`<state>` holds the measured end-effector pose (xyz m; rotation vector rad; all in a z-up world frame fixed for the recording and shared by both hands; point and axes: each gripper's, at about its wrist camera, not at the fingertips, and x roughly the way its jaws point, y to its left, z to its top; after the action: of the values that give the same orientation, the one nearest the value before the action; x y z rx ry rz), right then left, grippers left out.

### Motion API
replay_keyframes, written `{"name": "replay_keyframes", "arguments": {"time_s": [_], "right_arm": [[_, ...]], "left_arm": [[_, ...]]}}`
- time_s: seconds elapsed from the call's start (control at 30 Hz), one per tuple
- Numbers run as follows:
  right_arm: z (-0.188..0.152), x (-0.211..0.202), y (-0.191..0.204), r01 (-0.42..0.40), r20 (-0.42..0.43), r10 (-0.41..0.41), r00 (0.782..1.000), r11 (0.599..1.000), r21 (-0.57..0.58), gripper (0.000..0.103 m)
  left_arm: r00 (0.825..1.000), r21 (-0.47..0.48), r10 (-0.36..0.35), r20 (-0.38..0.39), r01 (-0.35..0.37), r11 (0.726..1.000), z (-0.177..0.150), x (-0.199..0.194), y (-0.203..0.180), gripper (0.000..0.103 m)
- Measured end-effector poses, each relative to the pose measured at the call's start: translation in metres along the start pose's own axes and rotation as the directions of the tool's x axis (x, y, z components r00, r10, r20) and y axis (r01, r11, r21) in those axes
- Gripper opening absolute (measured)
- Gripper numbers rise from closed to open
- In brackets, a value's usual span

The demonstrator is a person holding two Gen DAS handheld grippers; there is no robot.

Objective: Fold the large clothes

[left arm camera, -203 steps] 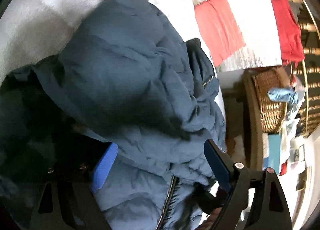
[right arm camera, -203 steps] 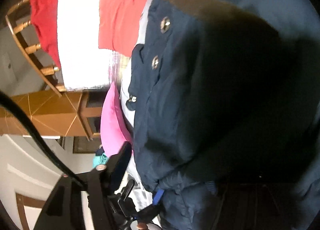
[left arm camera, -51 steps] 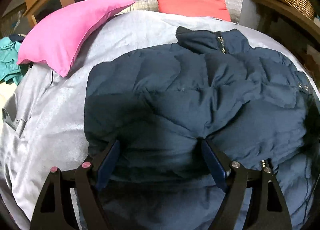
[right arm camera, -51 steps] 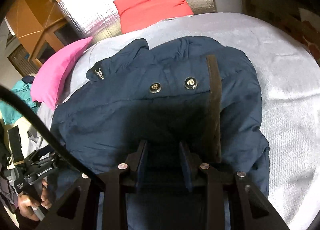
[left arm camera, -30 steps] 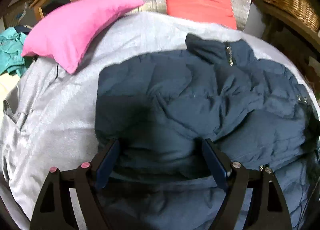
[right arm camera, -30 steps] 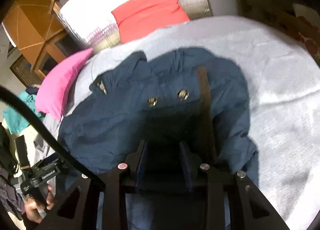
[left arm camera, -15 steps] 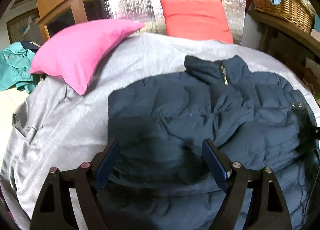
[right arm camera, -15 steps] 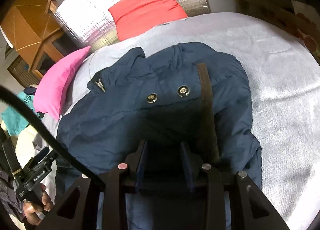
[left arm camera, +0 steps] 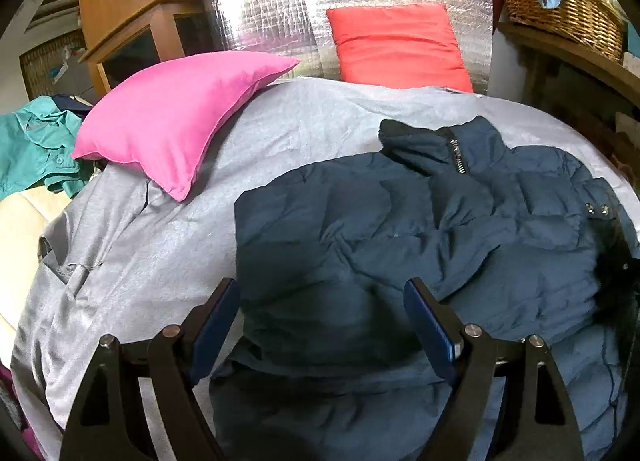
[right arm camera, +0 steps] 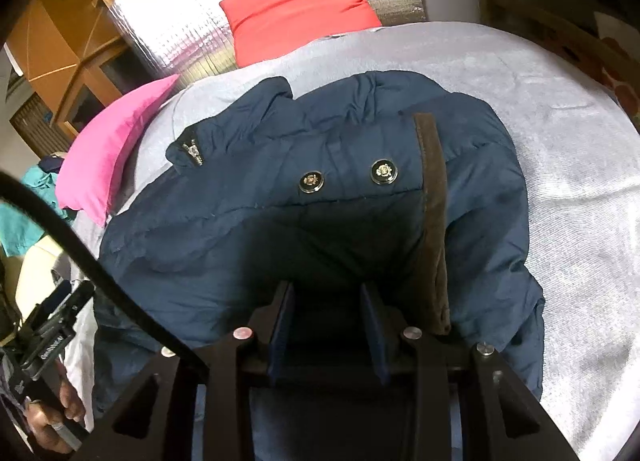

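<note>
A dark navy puffer jacket [left arm camera: 420, 229] lies folded on a bed with a grey cover [left arm camera: 132, 245], collar and zip toward the pillows. My left gripper [left arm camera: 322, 301] is open and empty, just above the jacket's near left edge. In the right wrist view the jacket [right arm camera: 280, 197] shows two snap buttons [right arm camera: 346, 177] and a brown trim strip [right arm camera: 434, 213]. My right gripper [right arm camera: 328, 297] has its jaws partly closed with dark jacket fabric between them; whether it grips is unclear. The left gripper body [right arm camera: 48, 333] shows at the lower left, held by a hand.
A pink pillow [left arm camera: 176, 113] lies at the left, a red pillow [left arm camera: 400, 45] against a silver foil headboard [left arm camera: 272, 9]. Teal clothing [left arm camera: 32, 149] lies off the bed's left side. A wicker basket [left arm camera: 560, 9] stands on a wooden shelf at the right. A wooden cabinet [left arm camera: 132, 17] stands behind.
Both grippers have drawn back and up from the jacket, so more of the bed and pillows shows. The left gripper stays open. The jacket has not moved.
</note>
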<state>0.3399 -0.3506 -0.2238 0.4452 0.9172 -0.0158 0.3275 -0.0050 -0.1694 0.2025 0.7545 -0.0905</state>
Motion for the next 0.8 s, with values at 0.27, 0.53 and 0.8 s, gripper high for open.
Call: {"name": "replay_keyframes", "arguments": {"time_s": [0.27, 0.53, 0.8], "right_arm": [[0.007, -0.041, -0.016, -0.037, 0.096, 0.033, 0.995, 0.999, 0.040, 0.038], [0.008, -0.012, -0.047, 0.058, -0.011, -0.057, 0.998, 0.990, 0.130, 0.038], [0.012, -0.023, -0.039, 0.071, 0.015, -0.073, 0.997, 0.993, 0.094, 0.039]], "left_arm": [[0.984, -0.104, 0.021, -0.179, -0.040, 0.994, -0.010, 0.042, 0.034, 0.084], [0.977, -0.064, 0.020, -0.212, -0.034, 0.997, -0.016, 0.055, 0.026, 0.085], [0.979, -0.157, -0.044, -0.197, 0.013, 0.987, -0.009, 0.037, 0.045, 0.085]]}}
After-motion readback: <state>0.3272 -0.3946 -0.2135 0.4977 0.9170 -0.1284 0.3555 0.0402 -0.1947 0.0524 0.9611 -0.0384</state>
